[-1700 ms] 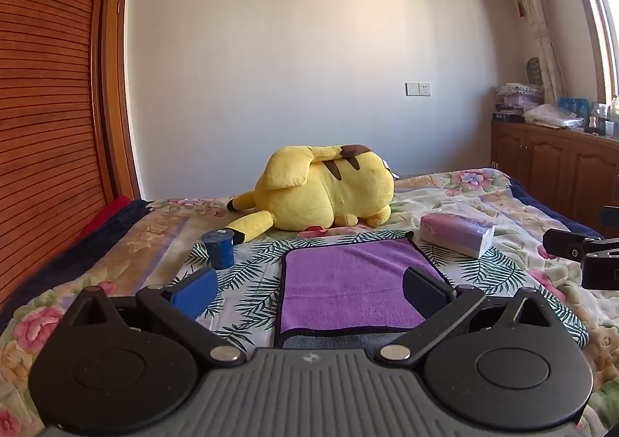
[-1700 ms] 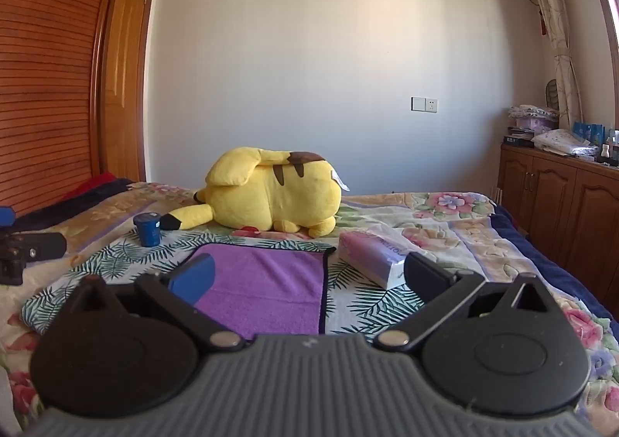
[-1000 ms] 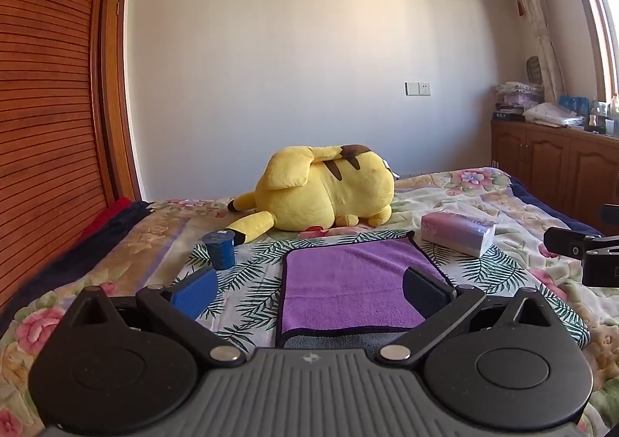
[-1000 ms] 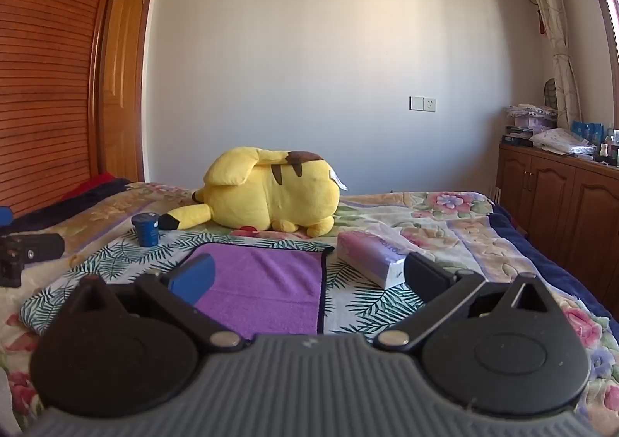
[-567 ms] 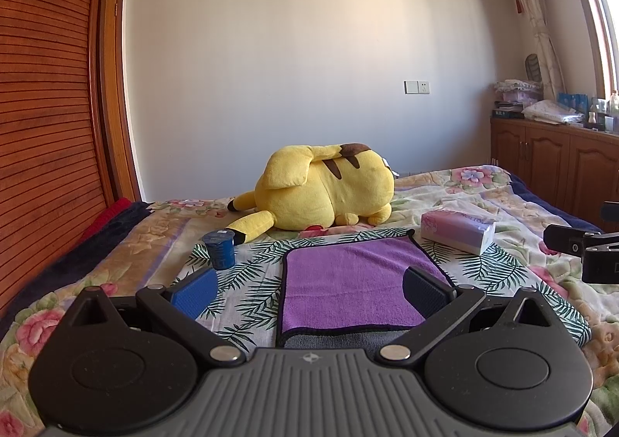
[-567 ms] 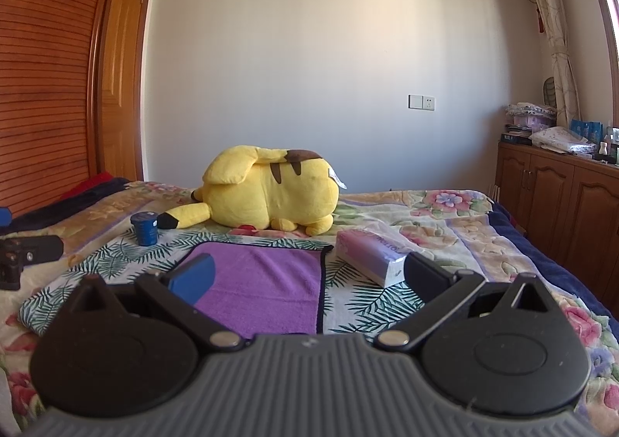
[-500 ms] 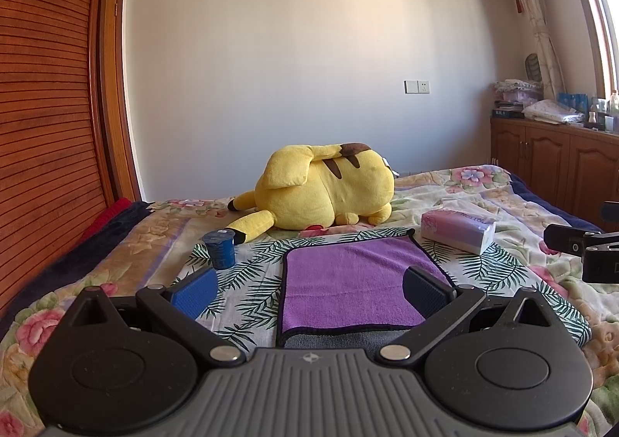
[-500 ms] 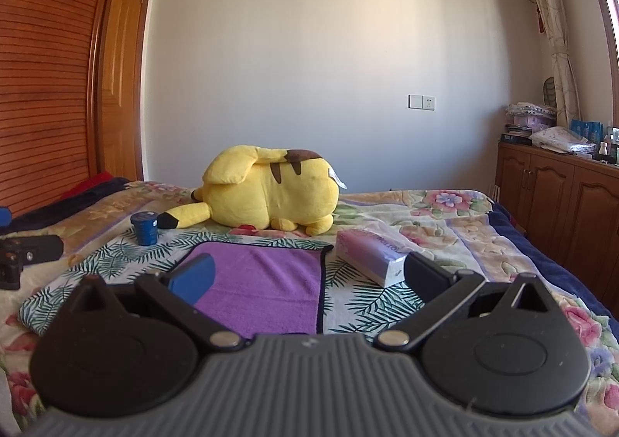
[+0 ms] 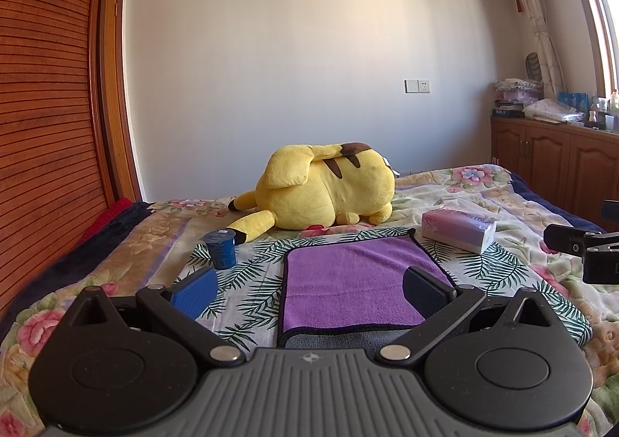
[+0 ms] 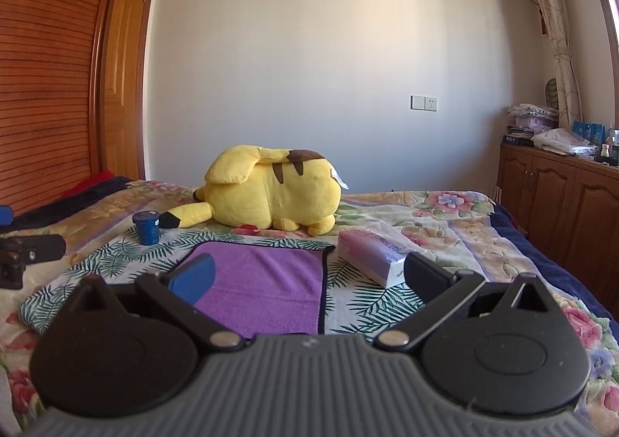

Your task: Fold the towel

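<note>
1. Purple towel [image 9: 354, 284] lies flat on the bed [image 9: 483, 197] just ahead of the left claw [image 9: 309, 288] and right claw [image 10: 307, 276], both wide, empty, likely staged for corner grabs.
2. Beyond: blue cup [image 9: 219, 249], tissue pack [image 9: 458, 230], yellow plush [image 9: 329, 187].

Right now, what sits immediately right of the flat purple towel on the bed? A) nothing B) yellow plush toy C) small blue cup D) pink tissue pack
D: the pink tissue pack lies just off the right edge of the purple towel; the blue cup stands to its left, the yellow plush toy behind it.
</note>
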### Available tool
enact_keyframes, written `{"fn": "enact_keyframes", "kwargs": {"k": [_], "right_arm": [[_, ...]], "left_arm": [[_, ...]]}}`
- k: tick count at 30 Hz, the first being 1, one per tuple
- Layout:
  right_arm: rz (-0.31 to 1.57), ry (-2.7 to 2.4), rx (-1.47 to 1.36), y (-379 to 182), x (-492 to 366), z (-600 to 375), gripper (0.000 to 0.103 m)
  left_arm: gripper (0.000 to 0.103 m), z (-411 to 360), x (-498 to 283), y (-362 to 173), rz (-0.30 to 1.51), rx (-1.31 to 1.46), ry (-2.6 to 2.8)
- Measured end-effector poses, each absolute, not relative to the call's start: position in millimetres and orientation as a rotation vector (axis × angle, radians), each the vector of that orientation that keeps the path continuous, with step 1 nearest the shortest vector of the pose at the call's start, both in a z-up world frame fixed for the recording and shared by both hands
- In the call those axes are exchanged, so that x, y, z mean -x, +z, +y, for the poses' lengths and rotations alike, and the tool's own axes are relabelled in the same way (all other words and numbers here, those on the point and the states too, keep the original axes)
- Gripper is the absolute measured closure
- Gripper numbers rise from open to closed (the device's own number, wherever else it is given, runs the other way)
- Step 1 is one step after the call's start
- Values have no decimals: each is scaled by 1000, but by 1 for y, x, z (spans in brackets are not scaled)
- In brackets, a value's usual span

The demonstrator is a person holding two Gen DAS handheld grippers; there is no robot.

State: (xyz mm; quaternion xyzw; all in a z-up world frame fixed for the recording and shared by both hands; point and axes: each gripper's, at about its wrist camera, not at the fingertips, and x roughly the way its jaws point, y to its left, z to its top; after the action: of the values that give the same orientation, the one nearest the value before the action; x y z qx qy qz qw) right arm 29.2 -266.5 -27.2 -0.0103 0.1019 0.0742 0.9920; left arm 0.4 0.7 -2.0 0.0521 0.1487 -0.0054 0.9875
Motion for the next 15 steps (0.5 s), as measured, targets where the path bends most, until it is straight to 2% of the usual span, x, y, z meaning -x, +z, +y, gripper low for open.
{"fn": "enact_keyframes", "kwargs": {"k": [15], "right_arm": [[209, 146, 11, -26, -30, -266, 0]], "left_arm": [[16, 0, 0, -2, 299, -107, -11]]}}
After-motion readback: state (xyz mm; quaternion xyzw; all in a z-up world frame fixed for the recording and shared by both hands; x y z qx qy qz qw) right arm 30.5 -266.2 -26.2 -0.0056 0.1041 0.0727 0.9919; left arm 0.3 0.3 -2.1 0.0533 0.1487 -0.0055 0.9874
